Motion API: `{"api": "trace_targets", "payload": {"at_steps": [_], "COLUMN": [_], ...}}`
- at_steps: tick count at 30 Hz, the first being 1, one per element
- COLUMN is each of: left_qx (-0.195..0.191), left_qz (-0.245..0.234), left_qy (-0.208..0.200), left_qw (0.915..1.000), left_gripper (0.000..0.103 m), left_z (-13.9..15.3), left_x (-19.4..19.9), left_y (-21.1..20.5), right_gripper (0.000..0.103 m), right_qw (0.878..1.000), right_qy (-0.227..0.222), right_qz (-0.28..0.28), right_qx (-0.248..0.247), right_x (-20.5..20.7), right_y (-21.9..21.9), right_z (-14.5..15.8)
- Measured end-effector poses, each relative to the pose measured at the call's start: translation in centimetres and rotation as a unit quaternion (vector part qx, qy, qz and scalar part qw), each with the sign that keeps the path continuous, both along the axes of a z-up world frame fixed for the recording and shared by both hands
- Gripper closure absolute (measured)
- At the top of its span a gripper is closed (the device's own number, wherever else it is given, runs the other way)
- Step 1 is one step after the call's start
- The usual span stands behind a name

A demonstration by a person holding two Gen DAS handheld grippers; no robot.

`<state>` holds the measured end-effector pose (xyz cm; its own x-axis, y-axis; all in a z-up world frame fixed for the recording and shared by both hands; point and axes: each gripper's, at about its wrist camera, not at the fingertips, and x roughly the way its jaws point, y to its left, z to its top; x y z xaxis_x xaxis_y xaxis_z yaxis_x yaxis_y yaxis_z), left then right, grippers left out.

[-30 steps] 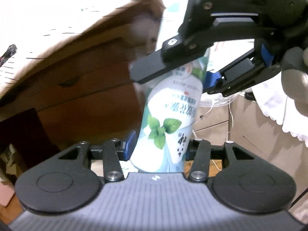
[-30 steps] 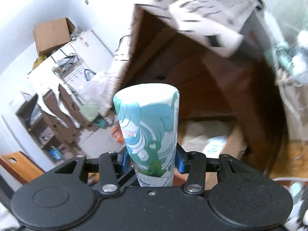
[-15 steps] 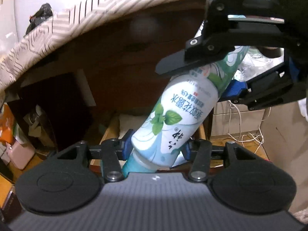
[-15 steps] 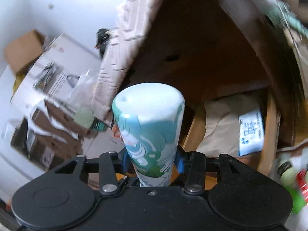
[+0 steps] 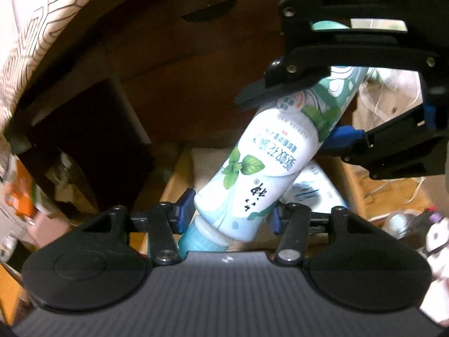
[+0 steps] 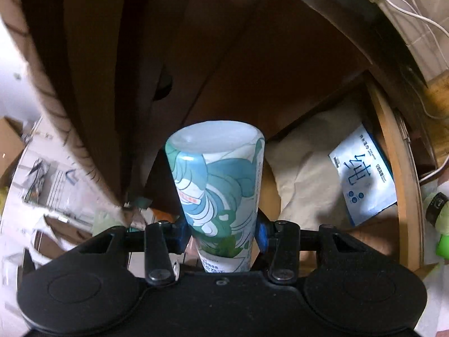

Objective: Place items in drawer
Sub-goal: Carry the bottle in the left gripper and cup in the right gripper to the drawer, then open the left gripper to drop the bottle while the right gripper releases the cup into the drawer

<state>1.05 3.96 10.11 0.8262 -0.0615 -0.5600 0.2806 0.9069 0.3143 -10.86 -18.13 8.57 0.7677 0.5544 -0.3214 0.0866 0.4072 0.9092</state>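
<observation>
The jaws of both grippers are closed on one and the same bottle (image 5: 254, 165). By the left gripper (image 5: 228, 214) the cap end is held: the blue pads are pressed against the lower body just above the teal cap (image 5: 196, 240), which lies nearest that camera. From there the long axis of the bottle is seen to run up and to the right, away from the left gripper. Farther along that axis the upper body is clamped by the right gripper (image 5: 294, 112), one black finger being laid across the top of the label and one blue pad set against the underside. In the right wrist view the same bottle (image 6: 217, 185) is presented end-on, its flat base pointing away from the right gripper (image 6: 221, 231).

Below and beyond the bottle the open drawer (image 6: 407, 196) is shown, lined with pale crumpled paper (image 6: 303, 174); a blue-and-white packet (image 6: 362, 174) is already lying in its right part. The bottle is held in the air above the drawer, touching nothing but the pads. Farthest off, the dark wooden cabinet front (image 5: 174, 56) is seen, under the patterned cloth (image 5: 36, 28) covering the surface.

It is judged that the drawer lies ahead of and below the bottle's base, so that lowering along the long axis would be called for next, with one grip released. The right gripper, nearer the base end, appears the better placed to carry it in.
</observation>
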Motion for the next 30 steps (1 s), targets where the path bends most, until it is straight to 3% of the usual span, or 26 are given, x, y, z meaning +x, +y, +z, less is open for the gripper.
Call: {"api": "trace_targets", "payload": {"at_steps": [8,17,20,25,28,30], "left_qx": [0.043,0.106,0.111,0.096,0.087,0.079], "left_qz": [0.042,0.017,-0.008,0.009,0.019,0.031], "left_qy": [0.068,0.100,0.105,0.125,0.137,0.138], "left_qw": [0.9959,0.9891,0.9882,0.9875,0.9866,0.9867], "left_gripper": [0.044,0.042,0.041,0.044,0.044,0.044], "left_z": [-2.8,-2.5,-3.5,-4.8,-5.6,-5.7], "left_x": [4.2,4.2,4.3,6.2,7.3,7.7], "left_y": [1.6,1.4,1.0,1.4,1.6,2.0], "right_gripper": [0.053,0.053,0.053,0.052,0.052,0.060], "right_qw": [0.996,0.985,0.985,0.983,0.977,0.974], "right_qy": [0.057,0.107,0.132,0.159,0.184,0.190], "right_qz": [-0.023,-0.038,-0.041,-0.070,-0.089,-0.093], "right_qx": [0.068,0.126,0.106,0.064,0.060,0.081], "right_x": [2.0,4.0,5.5,7.7,8.2,8.2], "right_y": [2.0,2.1,1.5,0.8,0.2,-0.5], "right_z": [-4.6,-6.9,-6.6,-6.4,-7.8,-8.6]}}
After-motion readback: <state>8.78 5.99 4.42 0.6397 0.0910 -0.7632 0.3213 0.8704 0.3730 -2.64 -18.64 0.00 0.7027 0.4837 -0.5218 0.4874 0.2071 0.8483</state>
